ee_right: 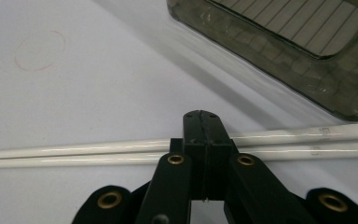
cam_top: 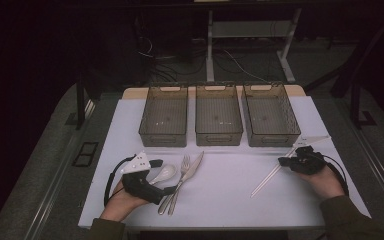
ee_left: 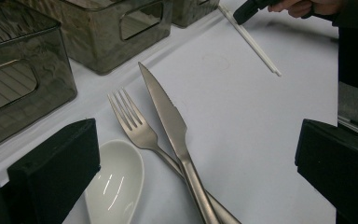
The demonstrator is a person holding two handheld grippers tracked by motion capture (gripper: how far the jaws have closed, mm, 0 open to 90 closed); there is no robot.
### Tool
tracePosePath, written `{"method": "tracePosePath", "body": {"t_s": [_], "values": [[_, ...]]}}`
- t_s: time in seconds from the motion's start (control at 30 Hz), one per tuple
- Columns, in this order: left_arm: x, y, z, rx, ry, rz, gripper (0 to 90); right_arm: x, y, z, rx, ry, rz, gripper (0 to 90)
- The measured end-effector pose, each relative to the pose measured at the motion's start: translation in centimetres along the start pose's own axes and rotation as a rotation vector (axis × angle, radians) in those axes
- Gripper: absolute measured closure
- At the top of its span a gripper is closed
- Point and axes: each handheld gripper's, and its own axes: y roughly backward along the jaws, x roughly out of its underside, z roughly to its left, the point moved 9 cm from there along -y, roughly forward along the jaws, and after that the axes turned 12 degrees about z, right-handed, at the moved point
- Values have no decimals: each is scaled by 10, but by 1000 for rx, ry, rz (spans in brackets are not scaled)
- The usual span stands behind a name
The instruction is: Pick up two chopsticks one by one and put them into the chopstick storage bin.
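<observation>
Knife (cam_top: 193, 167) right of fork (cam_top: 179, 181)

left gripper (cam_top: 162, 176): black body, blocky matte black jaws, grey three-cornered plate on top with small dark dots
left cable: black, loops out from the gripper body at the near left
right gripper (cam_top: 283, 161): black body, black jaws on black link arms, brass-coloured rivets at the pivots, small screws on the jaw tips
right cable: black, curves round the far side of the hand
sleeves: dark olive, both forearms, near edge
</observation>
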Motion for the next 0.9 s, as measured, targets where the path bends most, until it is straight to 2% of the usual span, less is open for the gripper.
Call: {"method": "tracePosePath", "body": {"t_s": [0.17,0.33,0.63,0.73,0.9], "values": [[0,0,0,2,-2,0,0,4,-3,5,3,17,33,893],[0,0,-1,4,1,-1,0,2,4,9,-3,19,2,893],[0,0,-1,4,-4,2,0,3,11,43,-61,62,-13,893],[-1,0,0,4,-6,5,0,4,11,44,-41,71,-10,876],[0,-1,-1,6,-10,9,0,6,10,36,-32,37,-13,859]]}}
